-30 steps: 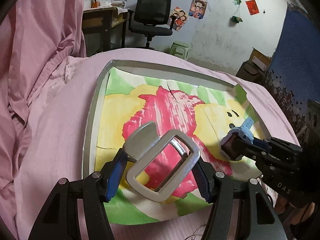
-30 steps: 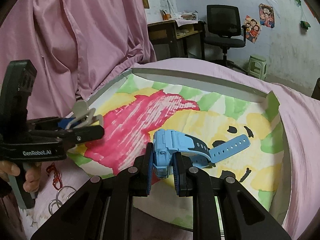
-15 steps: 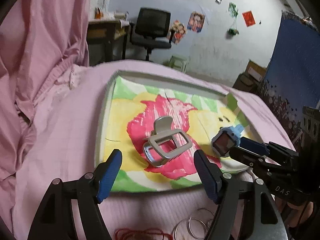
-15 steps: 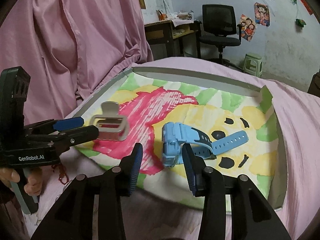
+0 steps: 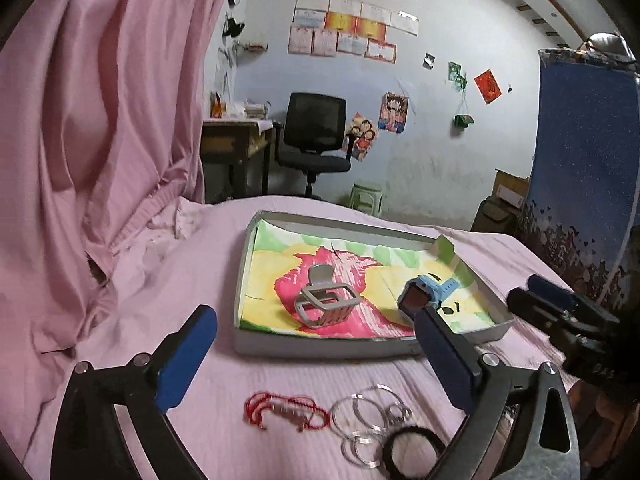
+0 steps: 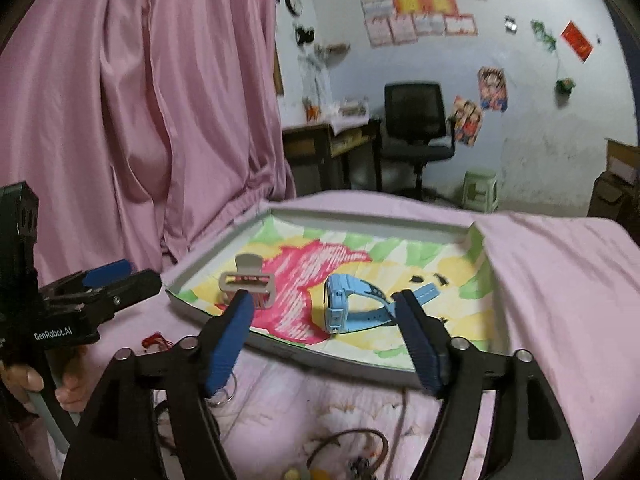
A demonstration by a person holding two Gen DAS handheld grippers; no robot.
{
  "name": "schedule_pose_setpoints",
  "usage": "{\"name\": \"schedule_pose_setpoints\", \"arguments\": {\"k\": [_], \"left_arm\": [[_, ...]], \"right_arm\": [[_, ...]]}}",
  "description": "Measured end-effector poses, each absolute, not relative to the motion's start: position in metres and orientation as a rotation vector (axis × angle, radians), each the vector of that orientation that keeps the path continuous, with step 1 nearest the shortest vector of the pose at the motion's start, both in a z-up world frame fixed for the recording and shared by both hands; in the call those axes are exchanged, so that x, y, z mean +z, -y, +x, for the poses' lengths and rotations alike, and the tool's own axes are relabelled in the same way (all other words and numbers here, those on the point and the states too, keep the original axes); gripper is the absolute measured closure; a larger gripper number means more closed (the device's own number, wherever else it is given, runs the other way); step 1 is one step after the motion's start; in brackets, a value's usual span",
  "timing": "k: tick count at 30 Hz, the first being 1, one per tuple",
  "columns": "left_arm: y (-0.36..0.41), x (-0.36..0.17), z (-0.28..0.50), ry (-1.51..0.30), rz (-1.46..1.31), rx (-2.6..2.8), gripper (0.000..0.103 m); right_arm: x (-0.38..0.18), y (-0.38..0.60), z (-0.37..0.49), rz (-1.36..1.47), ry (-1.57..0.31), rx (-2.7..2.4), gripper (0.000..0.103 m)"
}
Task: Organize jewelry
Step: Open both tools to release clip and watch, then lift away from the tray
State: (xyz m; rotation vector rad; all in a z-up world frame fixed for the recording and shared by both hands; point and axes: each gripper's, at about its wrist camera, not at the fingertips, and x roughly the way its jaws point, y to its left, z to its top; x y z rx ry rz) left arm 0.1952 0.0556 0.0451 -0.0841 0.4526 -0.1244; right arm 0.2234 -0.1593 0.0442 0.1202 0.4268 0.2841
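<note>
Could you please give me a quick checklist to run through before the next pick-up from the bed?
1. Left hand-held gripper open and holding nothing: ok.
2. Right hand-held gripper open and holding nothing: ok.
3. Hair clip resting inside the tray: ok.
4. Blue watch inside the tray, apart from the clip: ok.
5. Red string bracelet and clear rings lie on the sheet outside the tray: not ok.
6. Rings free of one another: cannot tell.
</note>
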Motion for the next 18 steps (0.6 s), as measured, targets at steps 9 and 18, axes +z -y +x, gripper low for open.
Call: {"name": "schedule_pose_setpoints", "arguments": {"k": [9, 18], "left_arm": [[-0.049, 0.041, 0.138, -0.383, -0.066, -0.106, 0.000], [-0.040, 0.035, 0.102, -0.356, -0.040, -0.127, 0.000]], "right_arm": [[0.056, 0.168, 0.166, 0.113, -0.314, 0.236, 0.005], [0.053, 0.178, 0.129, 0.124, -0.275, 0.206, 0.001]]}}
